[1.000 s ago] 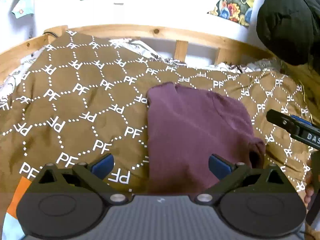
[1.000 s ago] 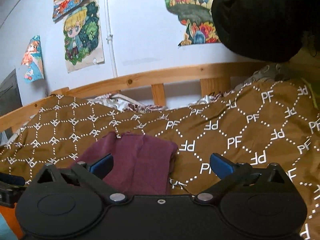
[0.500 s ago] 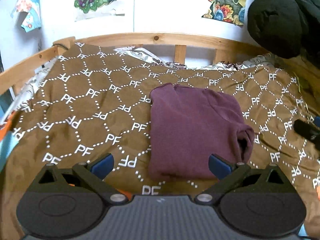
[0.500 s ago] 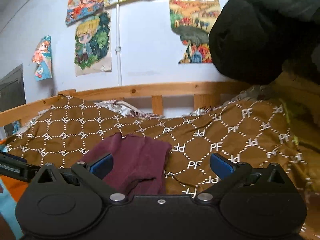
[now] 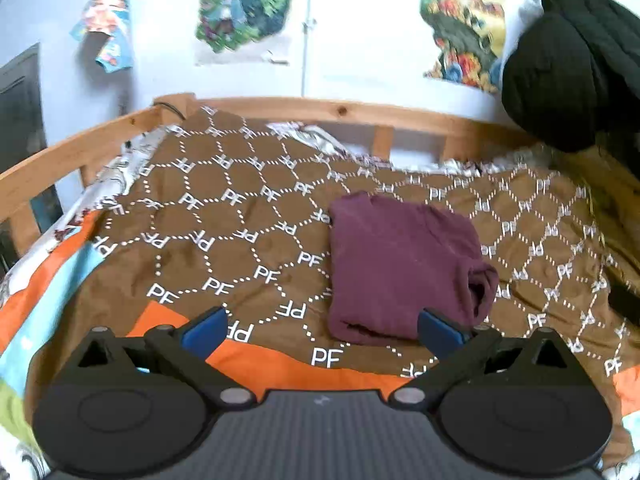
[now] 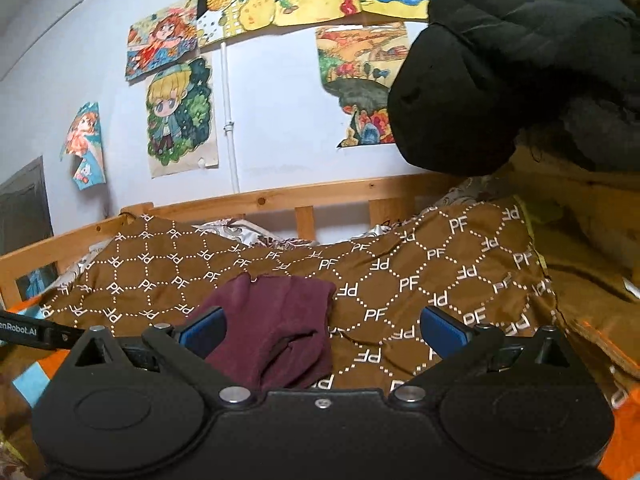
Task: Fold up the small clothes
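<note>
A maroon garment [image 5: 400, 264] lies folded into a compact rectangle on the brown "PF" patterned blanket [image 5: 224, 240]. It also shows in the right wrist view [image 6: 276, 320], with a sleeve opening facing me. My left gripper [image 5: 322, 330] is open and empty, held back above the blanket's near edge, short of the garment. My right gripper [image 6: 322, 330] is open and empty, held back to the right of the garment. Part of the left gripper's body [image 6: 32, 334] shows at the left edge of the right wrist view.
A wooden bed rail [image 5: 360, 114] runs along the back and left side. A black jacket [image 6: 512, 72] hangs at the upper right over tan fabric. Drawings hang on the white wall [image 6: 180, 112]. An orange and blue sheet [image 5: 280, 364] shows under the blanket's near edge.
Both grippers have pulled back and up from the folded garment, so more of the bed and wall shows. The garment has stayed in place.
</note>
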A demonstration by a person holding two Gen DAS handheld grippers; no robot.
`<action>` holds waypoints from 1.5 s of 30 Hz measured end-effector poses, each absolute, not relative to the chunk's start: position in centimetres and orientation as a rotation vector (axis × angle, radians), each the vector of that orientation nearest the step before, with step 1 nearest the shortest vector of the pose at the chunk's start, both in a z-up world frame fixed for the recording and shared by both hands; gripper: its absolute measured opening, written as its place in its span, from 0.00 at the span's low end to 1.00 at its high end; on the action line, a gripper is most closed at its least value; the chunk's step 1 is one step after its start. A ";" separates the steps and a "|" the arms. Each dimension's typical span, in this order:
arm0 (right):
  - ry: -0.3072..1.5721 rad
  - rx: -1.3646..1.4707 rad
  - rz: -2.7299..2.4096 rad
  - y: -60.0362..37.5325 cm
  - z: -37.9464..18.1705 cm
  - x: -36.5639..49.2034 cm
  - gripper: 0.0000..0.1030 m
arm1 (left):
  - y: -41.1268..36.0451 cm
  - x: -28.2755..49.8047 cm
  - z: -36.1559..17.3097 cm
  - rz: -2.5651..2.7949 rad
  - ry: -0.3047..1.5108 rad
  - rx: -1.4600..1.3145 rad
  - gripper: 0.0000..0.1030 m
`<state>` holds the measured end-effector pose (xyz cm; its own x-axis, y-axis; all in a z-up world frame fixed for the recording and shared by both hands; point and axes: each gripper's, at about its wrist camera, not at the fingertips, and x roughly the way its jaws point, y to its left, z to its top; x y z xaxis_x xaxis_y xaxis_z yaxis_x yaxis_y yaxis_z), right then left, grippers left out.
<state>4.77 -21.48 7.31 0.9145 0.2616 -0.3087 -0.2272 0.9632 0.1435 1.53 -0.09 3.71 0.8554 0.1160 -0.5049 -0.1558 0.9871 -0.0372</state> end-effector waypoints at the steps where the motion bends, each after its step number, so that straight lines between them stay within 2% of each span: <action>1: 0.336 0.117 0.252 -21.6 7.2 4.4 0.99 | 0.1 1.1 3.7 0.140 0.515 -0.089 1.00; 7: 0.392 0.187 0.301 -21.9 5.8 2.3 0.99 | 0.6 0.5 1.7 0.111 0.560 -0.118 1.00; 18: 0.397 0.124 0.286 -20.4 3.8 2.8 1.00 | 0.0 1.4 -1.2 0.089 0.580 -0.062 1.00; 25: 0.407 0.094 0.265 -20.3 3.0 3.0 0.99 | -0.7 1.7 -1.8 0.074 0.562 0.004 1.00; 45: 0.425 0.079 0.264 -19.9 2.6 3.0 0.99 | -0.5 1.5 -1.8 0.065 0.575 -0.028 1.00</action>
